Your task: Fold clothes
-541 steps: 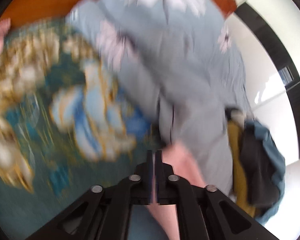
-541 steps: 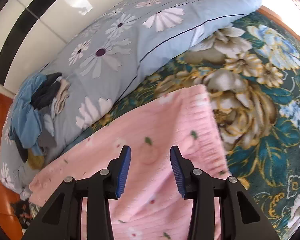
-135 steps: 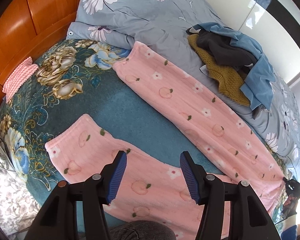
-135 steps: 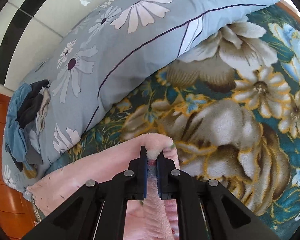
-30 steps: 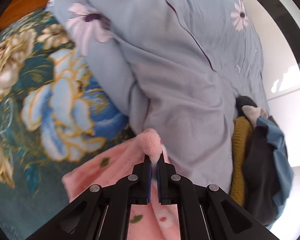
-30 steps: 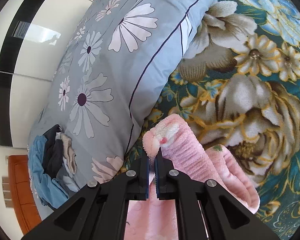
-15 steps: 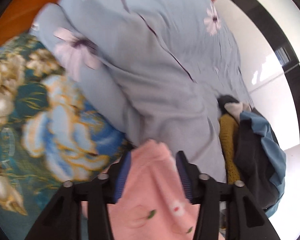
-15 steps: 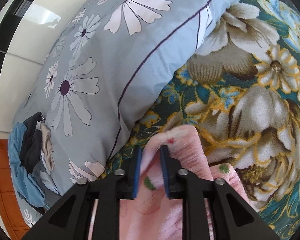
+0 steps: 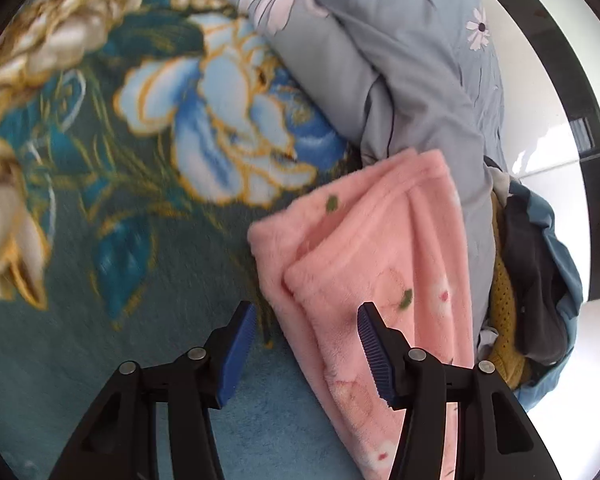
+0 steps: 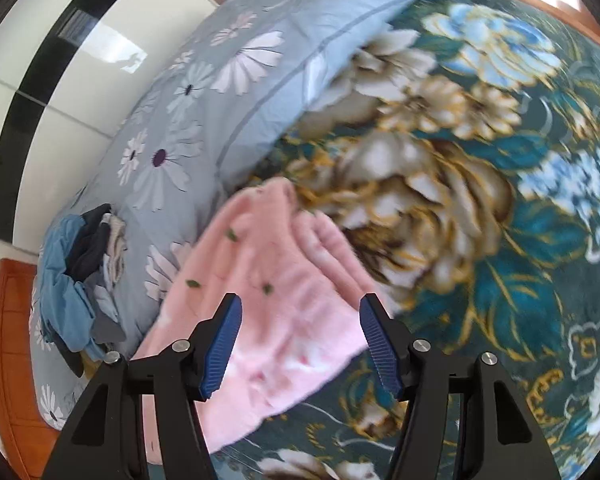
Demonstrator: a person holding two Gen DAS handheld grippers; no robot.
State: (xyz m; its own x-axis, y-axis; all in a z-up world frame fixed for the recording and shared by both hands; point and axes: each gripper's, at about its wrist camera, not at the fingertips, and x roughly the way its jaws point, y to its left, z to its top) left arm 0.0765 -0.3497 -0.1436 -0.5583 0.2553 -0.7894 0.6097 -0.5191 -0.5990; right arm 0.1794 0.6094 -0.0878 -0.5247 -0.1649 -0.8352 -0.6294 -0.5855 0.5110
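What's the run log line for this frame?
step: fold released | left gripper: open | right gripper: opening, empty | pink fleece pants: doubled, lying on floral blanket

I am holding the left gripper (image 9: 306,346) angled steeply downward, its blue-padded fingers (image 9: 236,350) standing apart with nothing pressed between them. I am tilting the right gripper (image 10: 300,346) down likewise; its jaws are opening, pads gripping nothing.
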